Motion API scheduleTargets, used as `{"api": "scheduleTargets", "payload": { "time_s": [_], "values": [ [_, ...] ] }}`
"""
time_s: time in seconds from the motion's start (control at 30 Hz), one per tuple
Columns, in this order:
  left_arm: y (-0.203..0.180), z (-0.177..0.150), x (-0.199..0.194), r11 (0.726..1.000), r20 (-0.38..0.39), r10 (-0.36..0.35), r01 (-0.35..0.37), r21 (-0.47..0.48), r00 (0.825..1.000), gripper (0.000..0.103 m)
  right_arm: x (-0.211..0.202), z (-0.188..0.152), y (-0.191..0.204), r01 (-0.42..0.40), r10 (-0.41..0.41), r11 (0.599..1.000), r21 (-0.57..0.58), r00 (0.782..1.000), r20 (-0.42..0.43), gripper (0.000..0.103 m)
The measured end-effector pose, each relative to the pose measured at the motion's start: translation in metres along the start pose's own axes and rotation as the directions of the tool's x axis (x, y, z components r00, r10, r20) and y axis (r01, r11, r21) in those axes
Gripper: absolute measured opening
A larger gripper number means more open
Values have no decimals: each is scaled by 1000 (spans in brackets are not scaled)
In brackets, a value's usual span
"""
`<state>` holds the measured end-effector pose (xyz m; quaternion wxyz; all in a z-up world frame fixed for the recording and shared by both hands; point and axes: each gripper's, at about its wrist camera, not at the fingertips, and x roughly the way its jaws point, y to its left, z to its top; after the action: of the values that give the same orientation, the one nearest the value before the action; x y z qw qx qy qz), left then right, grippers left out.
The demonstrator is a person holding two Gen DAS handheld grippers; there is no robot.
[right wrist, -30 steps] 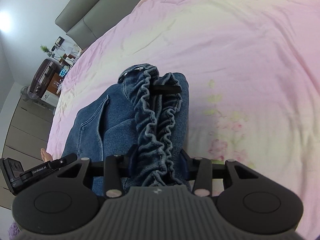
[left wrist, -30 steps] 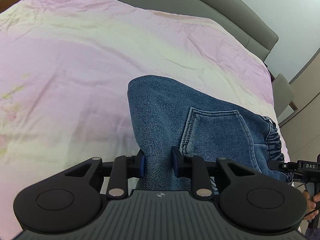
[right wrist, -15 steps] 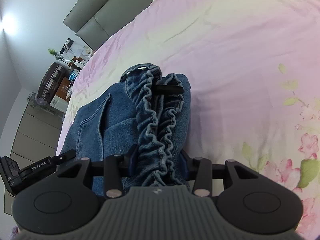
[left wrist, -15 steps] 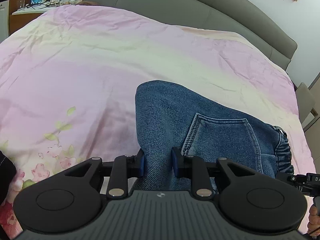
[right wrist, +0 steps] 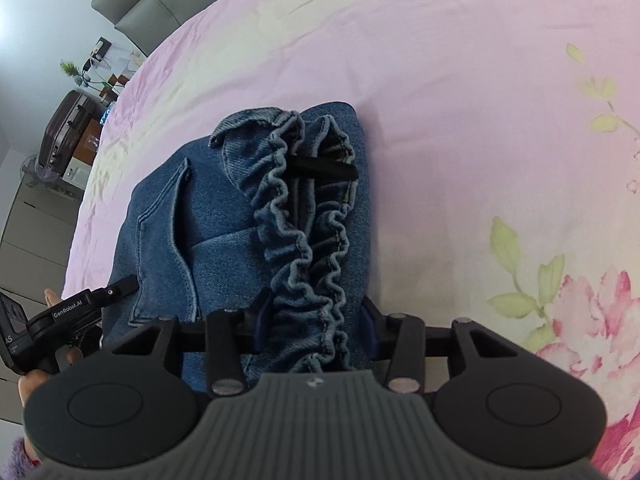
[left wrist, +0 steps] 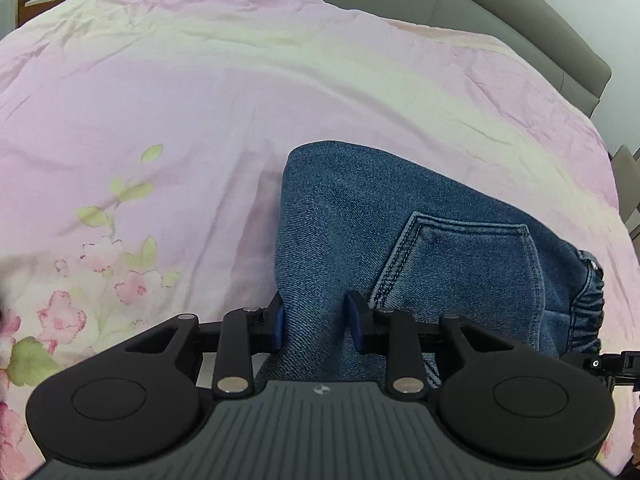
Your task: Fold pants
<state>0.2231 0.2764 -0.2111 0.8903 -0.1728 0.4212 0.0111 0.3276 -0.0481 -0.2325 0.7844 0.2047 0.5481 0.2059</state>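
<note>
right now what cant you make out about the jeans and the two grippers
- Legs of the jeans: both views, cut off behind the gripper bodies.
- Left gripper: its jaws are opening with denim between them; pad contact is unclear.
- Right gripper: the bunched waistband covers its pads.
- Inside of the waistband: right wrist view, too dark.

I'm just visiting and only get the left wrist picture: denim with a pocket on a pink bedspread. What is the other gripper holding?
Observer: The right gripper has its jaws closed on the ruffled elastic waistband of the jeans.
Operator: Is anything inside that waistband?
Observer: A black strap lies across its opening.
Operator: What's past the bed on that side?
Observer: A dark suitcase stands beyond the edge of the bedspread.
</note>
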Motion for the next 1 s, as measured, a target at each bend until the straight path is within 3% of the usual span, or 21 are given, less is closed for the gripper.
{"api": "scheduleTargets", "payload": {
  "time_s": [0.07,0.13,0.2,0.3,0.4,0.5,0.73,0.8,1.0],
  "values": [
    [-2,2,-3,1000,1,17,-17,-3,1000,37,-5,0,-3,10,-10,1000,-4,1000,-7,42],
    [-7,2,-12,999,21,42,-42,4,999,41,-11,3,-2,35,-35,999,-36,999,-5,56],
    [-11,1,-25,997,50,78,-79,17,996,42,-23,4,9,65,-61,989,-134,998,28,63],
    [-14,-5,-51,994,85,101,-103,27,991,42,-48,-4,28,110,-81,958,-263,990,118,64],
    [-22,-16,-73,996,90,67,-72,51,994,37,-68,-18,44,138,-65,923,-359,976,210,63],
    [-34,-29,-81,990,57,85,-91,107,995,33,-76,-41,58,152,-29,875,-459,964,265,47],
    [-21,-54,-61,987,3,117,-117,109,993,32,-39,-80,46,253,-114,784,-567,956,270,42],
    [-21,-56,-57,986,-2,131,-130,107,991,32,-30,-82,43,261,-121,774,-577,955,270,44],
    [-49,-49,-69,961,26,233,-234,149,972,32,-34,-67,48,254,-149,794,-552,962,228,45]
  ]
}}
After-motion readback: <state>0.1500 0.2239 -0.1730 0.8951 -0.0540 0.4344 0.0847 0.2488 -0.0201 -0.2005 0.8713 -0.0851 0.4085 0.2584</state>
